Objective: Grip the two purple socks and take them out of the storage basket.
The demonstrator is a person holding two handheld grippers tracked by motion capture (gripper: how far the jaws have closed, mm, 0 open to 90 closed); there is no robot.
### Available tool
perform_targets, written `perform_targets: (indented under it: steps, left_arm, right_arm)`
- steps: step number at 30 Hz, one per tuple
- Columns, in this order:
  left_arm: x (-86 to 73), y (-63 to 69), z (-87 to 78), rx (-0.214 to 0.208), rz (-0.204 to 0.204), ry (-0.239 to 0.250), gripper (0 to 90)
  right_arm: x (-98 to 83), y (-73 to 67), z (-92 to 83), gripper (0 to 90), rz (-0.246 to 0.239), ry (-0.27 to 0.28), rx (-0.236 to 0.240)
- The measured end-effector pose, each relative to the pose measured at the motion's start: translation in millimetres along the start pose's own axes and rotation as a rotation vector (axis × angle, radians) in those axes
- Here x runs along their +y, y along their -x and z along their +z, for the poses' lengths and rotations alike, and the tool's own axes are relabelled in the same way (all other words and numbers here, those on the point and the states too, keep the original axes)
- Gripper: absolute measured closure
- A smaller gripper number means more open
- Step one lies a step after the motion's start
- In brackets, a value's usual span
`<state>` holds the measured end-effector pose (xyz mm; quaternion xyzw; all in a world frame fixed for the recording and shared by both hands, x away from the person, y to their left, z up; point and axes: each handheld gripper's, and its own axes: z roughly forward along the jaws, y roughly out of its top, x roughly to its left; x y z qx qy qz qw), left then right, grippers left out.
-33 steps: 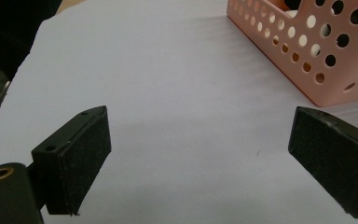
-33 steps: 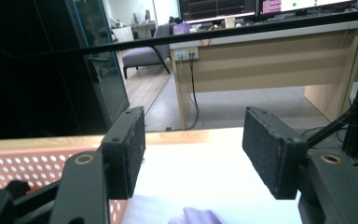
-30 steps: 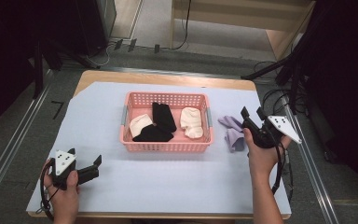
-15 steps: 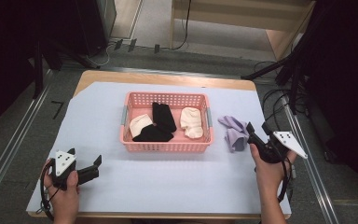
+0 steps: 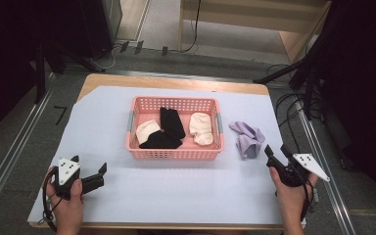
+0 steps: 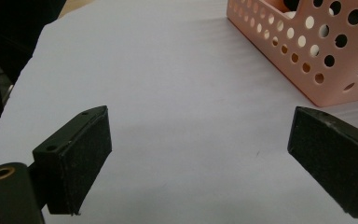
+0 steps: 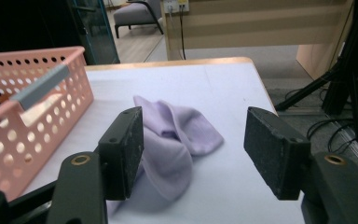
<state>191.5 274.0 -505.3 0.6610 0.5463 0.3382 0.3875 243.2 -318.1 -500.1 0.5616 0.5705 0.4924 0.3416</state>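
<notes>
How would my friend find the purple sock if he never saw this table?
Find the pink basket in the middle of the table. Look just past its right end, where the purple sock lies crumpled on the white cover. It is the one sock outside the basket; those inside are black or cream.

Wooden table (image 5: 176, 81) under a white sheet (image 5: 176, 186), on grey floor (image 5: 10, 147) with metal rails (image 5: 7, 161). Beyond, pale wooden furniture (image 5: 254, 29), trailing cables (image 5: 293, 105), a grey chair (image 7: 137, 14).
</notes>
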Motion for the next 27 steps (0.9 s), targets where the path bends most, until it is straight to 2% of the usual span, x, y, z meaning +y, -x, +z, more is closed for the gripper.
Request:
perform_targets:
  steps: [9,13,18,20,22,27]
  left_arm:
    - [0.0,0.1,-0.2,0.001,0.001,-0.001,7.0]
    - [0.3,-0.2,0.3,0.003,-0.006,-0.006,7.0]
    - [0.3,-1.2,-0.3,0.006,-0.011,-0.003,7.0]
    - [0.2,-0.8,-0.3,0.009,-0.009,-0.001,7.0]
    - [0.0,-0.2,-0.4,0.012,-0.007,0.002,7.0]
    - [-0.4,1.6,-1.1,0.023,0.003,0.008,7.0]
  right_arm:
    - [-19.9,15.2,-15.3,37.7,-0.006,-0.040,-0.006]
    - [-25.3,20.4,-24.6,37.4,0.008,-0.048,-0.012]
    - [-33.3,23.0,-31.1,36.3,0.029,-0.038,0.008]
    - [-33.6,21.8,-32.5,36.1,0.029,-0.028,-0.011]
    - [-34.0,21.0,-31.8,34.5,0.004,-0.026,0.000]
    - [-34.6,21.4,-32.8,31.2,-0.005,-0.015,0.028]
